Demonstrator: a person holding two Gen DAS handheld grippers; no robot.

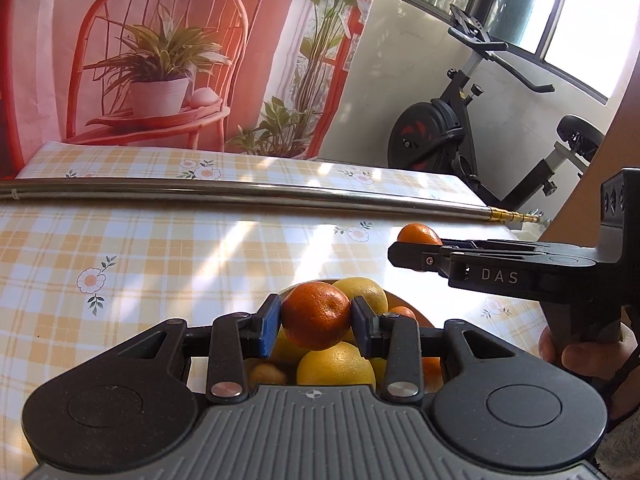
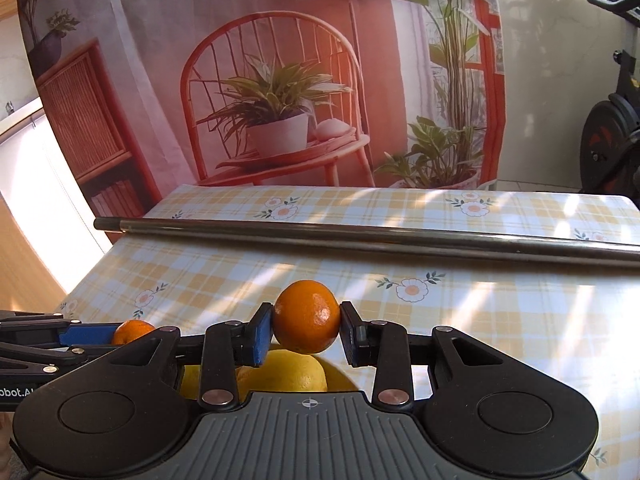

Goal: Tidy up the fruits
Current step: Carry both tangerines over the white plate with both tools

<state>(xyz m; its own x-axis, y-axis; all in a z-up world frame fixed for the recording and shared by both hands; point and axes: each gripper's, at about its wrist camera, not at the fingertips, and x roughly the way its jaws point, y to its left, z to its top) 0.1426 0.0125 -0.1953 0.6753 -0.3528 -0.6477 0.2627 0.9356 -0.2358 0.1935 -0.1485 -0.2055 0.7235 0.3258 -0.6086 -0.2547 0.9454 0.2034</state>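
My left gripper (image 1: 317, 320) is shut on a dark orange mandarin (image 1: 316, 314), held above a bowl (image 1: 416, 314) of fruit. Yellow lemons (image 1: 336, 364) and more small oranges lie in that bowl below the fingers. My right gripper (image 2: 306, 328) is shut on a bright orange mandarin (image 2: 306, 316), lifted over the checked tablecloth, with yellow lemons (image 2: 294, 372) beneath it. In the left wrist view the right gripper (image 1: 414, 248) comes in from the right with its mandarin (image 1: 418, 234). The right wrist view shows the left gripper (image 2: 120, 334) and its mandarin (image 2: 132, 330) at the lower left.
A long metal rod (image 1: 248, 194) lies across the table behind the bowl. The table carries a yellow checked cloth with flowers (image 2: 412, 290). A printed backdrop of a red chair hangs behind. An exercise bike (image 1: 460, 128) stands at the right. A hand (image 1: 580, 356) grips the right tool.
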